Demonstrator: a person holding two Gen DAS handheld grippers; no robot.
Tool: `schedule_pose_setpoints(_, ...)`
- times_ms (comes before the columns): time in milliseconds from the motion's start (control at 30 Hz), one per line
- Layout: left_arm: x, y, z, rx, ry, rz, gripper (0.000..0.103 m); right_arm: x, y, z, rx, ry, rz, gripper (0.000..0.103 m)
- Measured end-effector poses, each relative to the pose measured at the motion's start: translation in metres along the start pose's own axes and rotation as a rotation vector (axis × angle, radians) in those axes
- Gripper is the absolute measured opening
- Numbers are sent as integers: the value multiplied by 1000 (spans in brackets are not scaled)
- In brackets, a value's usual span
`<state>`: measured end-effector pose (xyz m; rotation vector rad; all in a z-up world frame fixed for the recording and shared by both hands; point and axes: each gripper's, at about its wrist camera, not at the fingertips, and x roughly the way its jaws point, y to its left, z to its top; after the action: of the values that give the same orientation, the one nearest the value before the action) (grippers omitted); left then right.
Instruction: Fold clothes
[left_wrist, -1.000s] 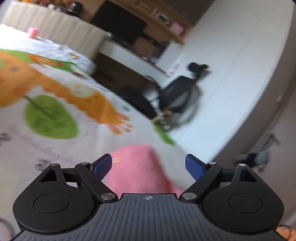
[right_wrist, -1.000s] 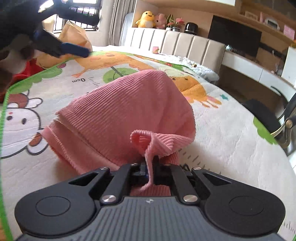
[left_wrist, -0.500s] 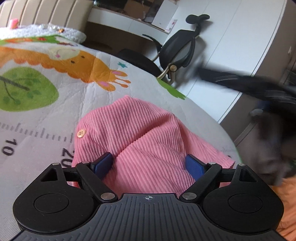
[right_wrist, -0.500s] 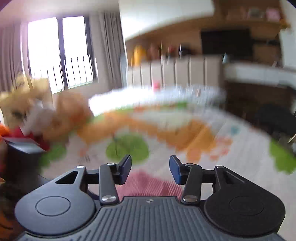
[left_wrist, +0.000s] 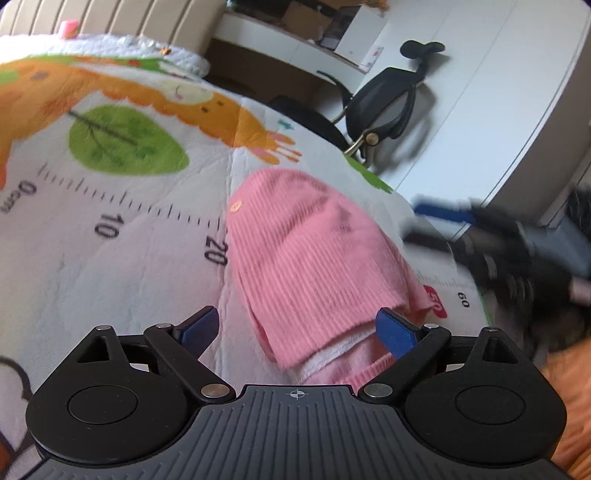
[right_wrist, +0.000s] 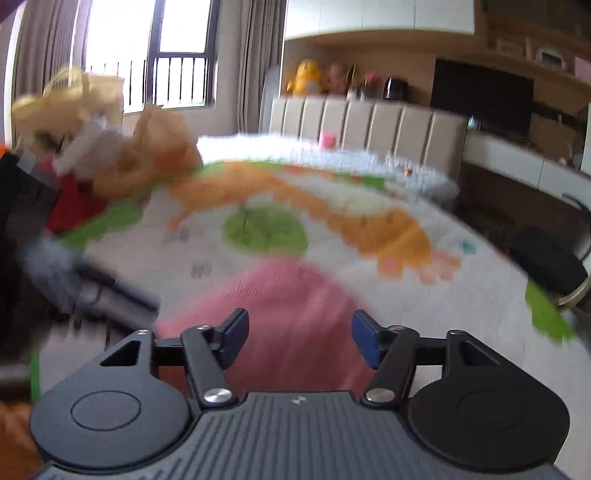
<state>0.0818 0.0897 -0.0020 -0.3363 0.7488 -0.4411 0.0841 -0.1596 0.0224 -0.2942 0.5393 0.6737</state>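
Closest in, the left tool (left_wrist: 297, 328) is seen spread wide with nothing gripped, its blue pads (left_wrist: 393, 330) sitting either side of the near hem of the pink ribbed garment (left_wrist: 314, 254). The right tool (right_wrist: 297, 334) is spread wide too and empty, hovering just over the same pink piece, which is heavily blurred in that view. The garment is laid on the printed play mat (left_wrist: 122, 236) covering the bed, roughly beside the "20" mark of the printed ruler. It looks to be already doubled over: a paler inner layer is showing at the near edge, under the top layer. Judging by the ribbed knit, it would be expected to handle soft, light and floppy, not slippery, with zero stiffness, so any lifted corner will probably droop and drag the layers apart. The near hem, where the layers stack, looks like the safest spot to be pinched, ideally at both corners so all layers are caught together. The long axis is run away from the left camera, from the near open hem toward the rounded far end, which is pointed at the office chair (left_wrist: 384, 99) beyond the bed. A small button (left_wrist: 235, 205) is seen near the far left edge. Further back a loose pile of clothes (right_wrist: 110, 155) is made out, too blurred to sort.
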Motion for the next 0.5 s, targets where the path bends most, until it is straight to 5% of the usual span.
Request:
schedule_pose_setpoints(133,-15,-15,16,32,-92,-88,95,22,21,-47,-74,120,-57,63)
schedule_pose_setpoints(233,-18,-29,19,65,-85,-180,96,8,15,-42,-41,90,-48,63)
schedule_pose_setpoints(433,-24,-51,-33,304,-54,45,93,-17,-5,-35,3,1,-93,65)
schedule_pose_setpoints(500,-26,-54,-47,343,-28,58,76,-19,-10,-37,37,-15,-104,66)
